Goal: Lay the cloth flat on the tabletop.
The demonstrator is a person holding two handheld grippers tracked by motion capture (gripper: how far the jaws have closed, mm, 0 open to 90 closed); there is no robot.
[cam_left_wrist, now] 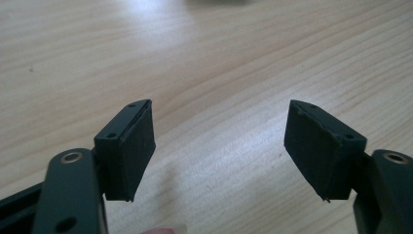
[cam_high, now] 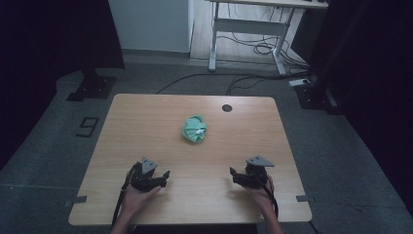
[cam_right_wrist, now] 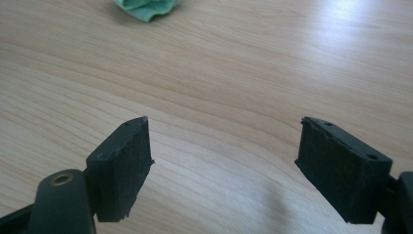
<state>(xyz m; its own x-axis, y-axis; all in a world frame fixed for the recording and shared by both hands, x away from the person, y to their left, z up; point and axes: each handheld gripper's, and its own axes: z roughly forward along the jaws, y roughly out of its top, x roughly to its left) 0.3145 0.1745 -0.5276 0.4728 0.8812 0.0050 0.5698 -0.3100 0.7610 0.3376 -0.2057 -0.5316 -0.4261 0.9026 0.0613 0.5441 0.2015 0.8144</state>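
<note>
- While both pairs of jaws stand spread and empty, the left gripper [cam_high: 158, 179] and right gripper [cam_high: 238, 176] rest low near the table's [cam_high: 146, 126] front edge.
- Crumpled green cloth [cam_high: 195, 129] lies mid-table, well apart from both.
- Judged: nothing begun; the next move calls for reaching forward to it.

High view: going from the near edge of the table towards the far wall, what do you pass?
The person's hands holding the black left gripper and black right gripper, side by side → crumpled green cloth → small dark round hole in the light wooden table → white-legged desk on the floor beyond.
</note>
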